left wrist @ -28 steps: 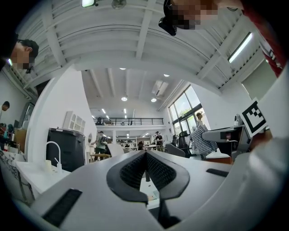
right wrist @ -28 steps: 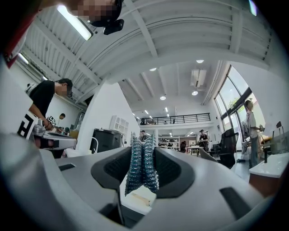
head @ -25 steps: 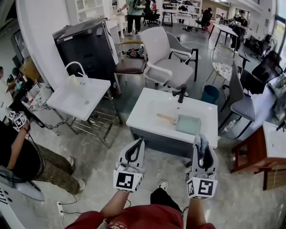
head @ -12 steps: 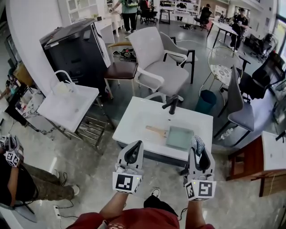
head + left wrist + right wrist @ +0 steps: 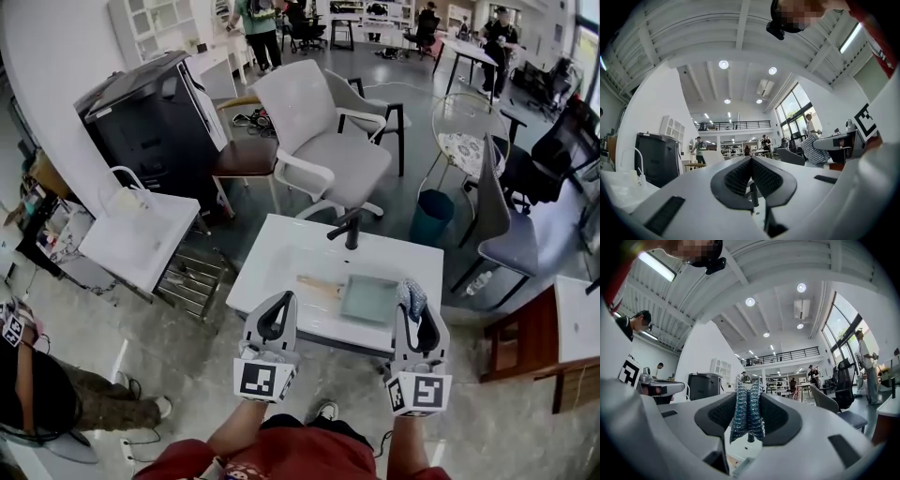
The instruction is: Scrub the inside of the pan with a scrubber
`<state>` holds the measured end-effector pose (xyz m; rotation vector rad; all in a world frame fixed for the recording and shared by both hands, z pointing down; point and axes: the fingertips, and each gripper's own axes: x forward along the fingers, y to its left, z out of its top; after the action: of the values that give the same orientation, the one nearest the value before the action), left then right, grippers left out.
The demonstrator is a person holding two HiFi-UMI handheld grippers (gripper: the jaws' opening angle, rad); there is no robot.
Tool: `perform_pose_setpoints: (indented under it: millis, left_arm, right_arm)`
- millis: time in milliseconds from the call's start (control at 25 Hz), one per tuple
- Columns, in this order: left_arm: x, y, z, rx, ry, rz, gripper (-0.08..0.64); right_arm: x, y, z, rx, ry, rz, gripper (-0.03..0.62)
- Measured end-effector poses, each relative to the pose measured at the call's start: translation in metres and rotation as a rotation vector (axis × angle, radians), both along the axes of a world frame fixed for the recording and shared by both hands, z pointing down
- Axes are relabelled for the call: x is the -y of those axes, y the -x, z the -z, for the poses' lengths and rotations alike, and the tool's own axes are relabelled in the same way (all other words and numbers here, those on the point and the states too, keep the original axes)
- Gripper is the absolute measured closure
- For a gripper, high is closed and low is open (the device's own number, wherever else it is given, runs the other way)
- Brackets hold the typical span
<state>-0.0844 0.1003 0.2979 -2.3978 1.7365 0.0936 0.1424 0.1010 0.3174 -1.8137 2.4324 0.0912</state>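
Observation:
A square pale-green pan [image 5: 369, 298] with a wooden handle [image 5: 318, 284] lies flat in the white sink basin [image 5: 272, 262], its handle pointing left. My right gripper [image 5: 412, 292] is held up at the basin's near edge, just right of the pan, shut on a steel-wool scrubber [image 5: 408, 296]. In the right gripper view the bluish scrubber [image 5: 747, 411] is pinched between the dark pads. My left gripper [image 5: 284, 296] hovers at the near edge left of the pan, its jaws shut with nothing between them [image 5: 751, 162].
A dark faucet [image 5: 351, 225] stands at the basin's far side. Beyond are a white armchair [image 5: 319, 131], a black cabinet [image 5: 155, 103] and a blue bin [image 5: 431, 214]. A second white sink [image 5: 141, 234] stands left, a wooden table [image 5: 534, 337] right. A person [image 5: 23, 375] crouches far left.
The sink basin and pan have come nearer in the head view; both grippers now reach its near edge. Their jaws have not changed, and the scrubber stays held.

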Motion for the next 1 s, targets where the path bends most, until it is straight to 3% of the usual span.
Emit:
perform_pose_setpoints:
  millis: [400, 520, 680, 840, 1000]
  left_arm:
    - [0.037, -0.006, -0.019, 0.004, 0.084, -0.017, 0.546]
    - [0.056, -0.004, -0.016, -0.019, 0.037, -0.033, 0.546]
    - [0.089, 0.000, -0.028, -0.005, 0.083, -0.049, 0.546]
    - [0.132, 0.012, -0.018, -0.025, 0.030, -0.066, 0.546]
    - [0.170, 0.019, -0.019, -0.011, 0.065, -0.089, 0.546]
  right_arm:
    - [0.037, -0.005, -0.005, -0.014, 0.005, -0.006, 0.420]
    - [0.055, -0.003, -0.008, -0.027, 0.012, -0.020, 0.420]
    - [0.085, 0.002, -0.010, -0.037, 0.005, -0.037, 0.420]
    - [0.125, 0.015, -0.007, -0.054, 0.007, -0.047, 0.420]
    - [0.162, 0.027, -0.001, -0.058, 0.000, -0.060, 0.420]
